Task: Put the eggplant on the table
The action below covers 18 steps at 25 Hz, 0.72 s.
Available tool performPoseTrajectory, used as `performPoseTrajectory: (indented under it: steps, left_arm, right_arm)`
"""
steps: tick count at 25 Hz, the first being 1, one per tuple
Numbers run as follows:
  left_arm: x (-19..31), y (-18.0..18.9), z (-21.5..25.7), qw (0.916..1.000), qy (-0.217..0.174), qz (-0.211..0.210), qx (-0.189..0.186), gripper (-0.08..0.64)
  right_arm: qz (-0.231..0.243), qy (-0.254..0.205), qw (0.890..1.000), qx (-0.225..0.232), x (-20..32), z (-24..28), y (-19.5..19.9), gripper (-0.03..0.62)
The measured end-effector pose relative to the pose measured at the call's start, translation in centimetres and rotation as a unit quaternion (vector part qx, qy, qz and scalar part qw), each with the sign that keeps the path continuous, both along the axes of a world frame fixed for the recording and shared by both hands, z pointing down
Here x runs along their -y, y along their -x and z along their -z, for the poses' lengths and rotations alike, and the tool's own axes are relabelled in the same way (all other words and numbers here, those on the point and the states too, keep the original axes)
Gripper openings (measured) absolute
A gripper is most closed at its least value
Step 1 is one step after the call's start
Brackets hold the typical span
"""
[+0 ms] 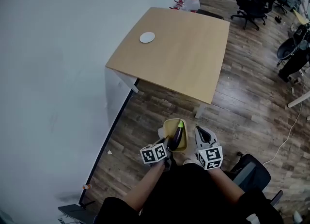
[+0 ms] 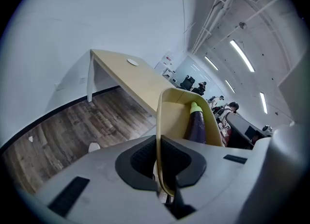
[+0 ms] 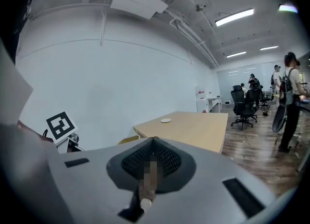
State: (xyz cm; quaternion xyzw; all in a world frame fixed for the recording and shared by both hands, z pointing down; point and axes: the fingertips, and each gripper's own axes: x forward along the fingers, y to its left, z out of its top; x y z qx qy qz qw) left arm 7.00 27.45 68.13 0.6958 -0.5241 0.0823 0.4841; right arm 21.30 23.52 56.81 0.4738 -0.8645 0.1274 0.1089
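A dark purple eggplant (image 1: 177, 136) with a green stem lies in a yellow bowl (image 1: 168, 127) held low over the wooden floor, in front of the person's body. My left gripper (image 1: 165, 148) is shut on the bowl's near rim. In the left gripper view the bowl (image 2: 167, 116) stands on edge between the pads, with the eggplant (image 2: 197, 125) inside it. Just right of the bowl, my right gripper (image 1: 200, 133) is shut with nothing visible in it; in its own view the right gripper (image 3: 152, 162) shows its pads together. The light wooden table (image 1: 184, 58) stands ahead.
A small white disc (image 1: 147, 37) lies near the table's far left corner. A white wall runs along the left. Black office chairs (image 1: 249, 0) stand beyond the table, and another chair (image 1: 249, 170) is beside the person's right. A person (image 3: 290, 102) stands off to the right.
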Motion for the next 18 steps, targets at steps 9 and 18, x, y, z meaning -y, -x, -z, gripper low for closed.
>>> performPoseTrajectory:
  steps: [9, 18]
  left_arm:
    - [10.0, 5.1, -1.1, 0.9998, 0.010, -0.017, -0.007, 0.020]
    - [19.7, 10.6, -0.8, 0.9988, 0.021, -0.043, -0.010, 0.020]
  right_arm:
    - [-0.009, 0.007, 1.000, -0.015, 9.6, -0.2, 4.7, 0.060]
    - [0.000, 0.009, 0.999, -0.037, 21.5, 0.9, 12.1, 0.060]
